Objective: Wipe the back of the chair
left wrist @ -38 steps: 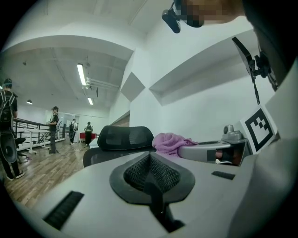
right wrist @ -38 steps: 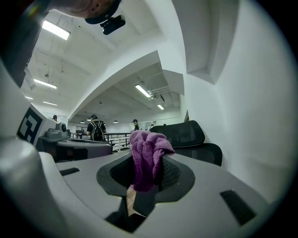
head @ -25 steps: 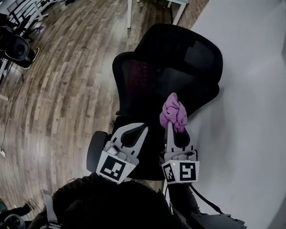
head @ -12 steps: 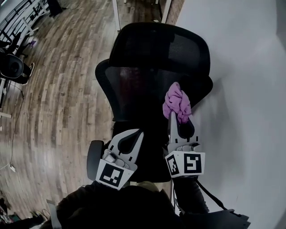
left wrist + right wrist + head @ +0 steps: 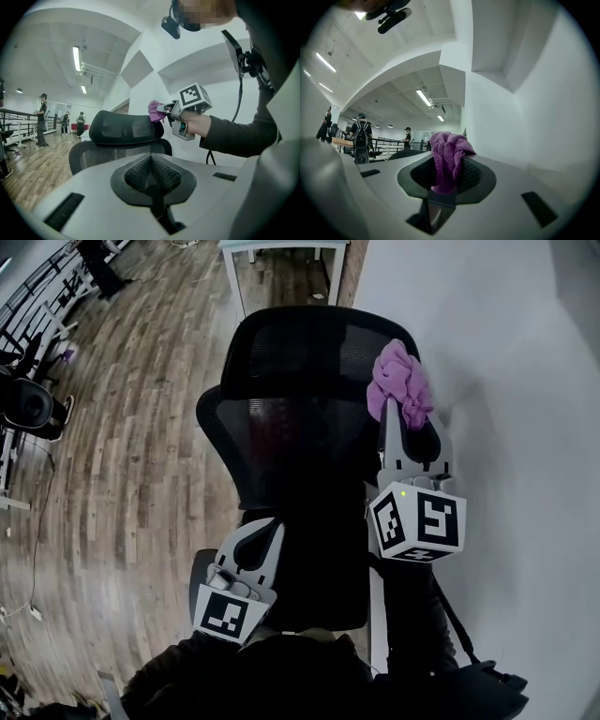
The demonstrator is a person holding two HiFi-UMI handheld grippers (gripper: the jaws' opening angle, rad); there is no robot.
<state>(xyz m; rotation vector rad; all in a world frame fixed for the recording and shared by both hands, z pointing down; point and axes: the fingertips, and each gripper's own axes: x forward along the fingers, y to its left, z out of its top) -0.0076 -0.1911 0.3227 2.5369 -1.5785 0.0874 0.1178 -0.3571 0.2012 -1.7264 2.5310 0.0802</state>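
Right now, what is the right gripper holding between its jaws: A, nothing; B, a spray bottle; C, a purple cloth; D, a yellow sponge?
C: in the right gripper view, the right gripper has its jaws closed on a bunched purple cloth.

A plain white wall (image 5: 506,381) stands just right of the right tongs (image 5: 397,416), while left of the left tongs (image 5: 261,529) a brown wood-plank floor (image 5: 122,456) runs to a black railing (image 5: 42,287), with a white table frame (image 5: 281,247) ahead, under long ceiling strip lights (image 5: 76,58).
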